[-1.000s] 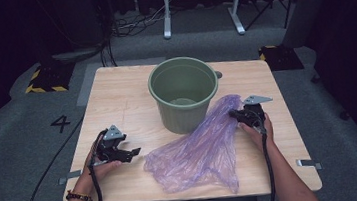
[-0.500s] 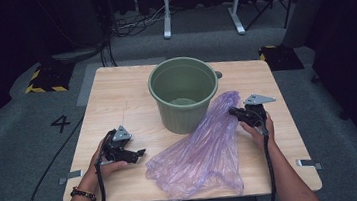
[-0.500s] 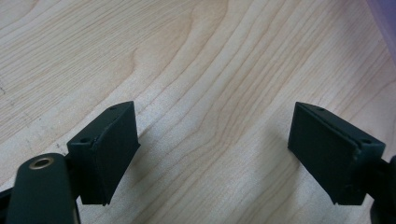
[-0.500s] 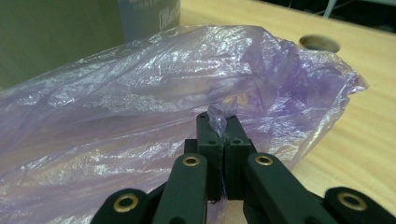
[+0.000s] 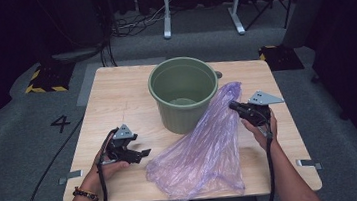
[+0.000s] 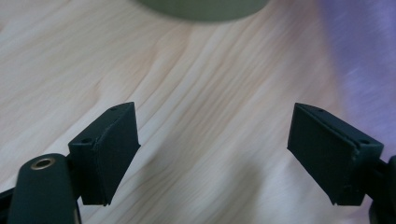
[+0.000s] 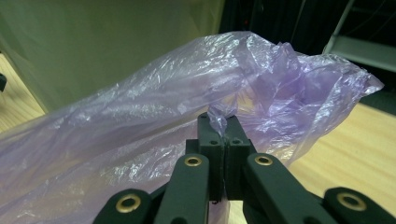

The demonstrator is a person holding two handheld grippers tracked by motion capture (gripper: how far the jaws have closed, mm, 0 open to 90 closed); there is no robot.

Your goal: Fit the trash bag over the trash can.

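Because the purple bag (image 5: pixel 199 153) is thin plastic, it looks very light, soft and floppy, and it will likely bend and sag wherever nothing holds it up. It lies on the wooden table (image 5: pixel 116 97), just beside the green bucket (image 5: pixel 183 92). Its top end leans against the bucket's side, on the side nearer the right gripper (image 5: pixel 235 108). Its wide bottom end spreads flat on the table, in front of the bucket, toward the person.

The right gripper has its jaws pressed together on a small fold of the bag near its top end. In the right gripper view you can see the crinkly plastic (image 7: pixel 224 116) bunched up between the black tips. That end of the bag is off the table.

The left gripper (image 5: pixel 144 153) is in front of the bucket too, just beside the bag's low end. Its jaws are spread wide with nothing between them, just bare wood under them.

I think the bag is slippery and could slide out of a weak pinch, so a bunched fold is best. It could also tear if pulled hard. A good spot for the left gripper would be the other side of the bag's open edge, so both can pull the mouth wide over the bucket.
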